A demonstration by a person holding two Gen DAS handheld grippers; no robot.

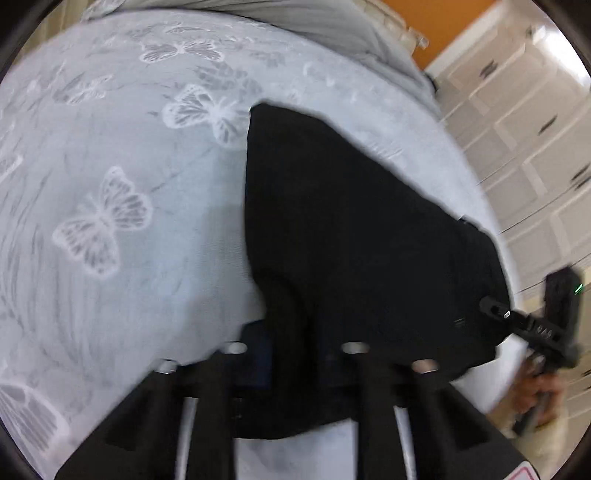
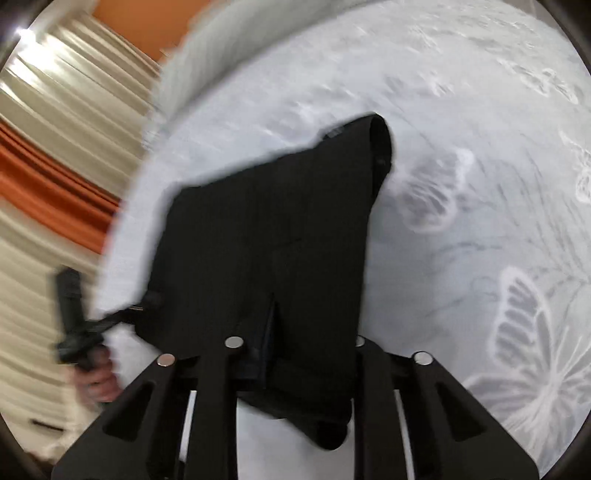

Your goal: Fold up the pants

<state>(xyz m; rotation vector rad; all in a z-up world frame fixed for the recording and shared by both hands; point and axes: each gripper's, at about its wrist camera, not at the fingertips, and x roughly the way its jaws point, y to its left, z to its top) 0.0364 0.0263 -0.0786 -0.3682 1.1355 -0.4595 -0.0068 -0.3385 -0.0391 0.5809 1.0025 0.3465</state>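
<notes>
Black pants (image 1: 351, 221) hang in a folded bundle over a pale bed sheet (image 1: 110, 147) printed with butterflies. My left gripper (image 1: 295, 349) is shut on the near edge of the cloth, which bunches between its fingers. At the right of the left wrist view, my right gripper (image 1: 496, 308) pinches the pants' other corner, with a hand (image 1: 535, 395) on its grip. In the right wrist view, the pants (image 2: 277, 229) fill the gap between the right gripper's (image 2: 297, 341) fingers and droop below them. The left gripper (image 2: 144, 306) grips the cloth at the left.
White cupboard doors (image 1: 535, 147) with dark handles stand beyond the bed's right edge, below an orange wall (image 1: 443, 29). A grey cover (image 1: 295, 22) lies at the bed's far end. Cream and orange curtains (image 2: 55, 147) hang past the bed's edge.
</notes>
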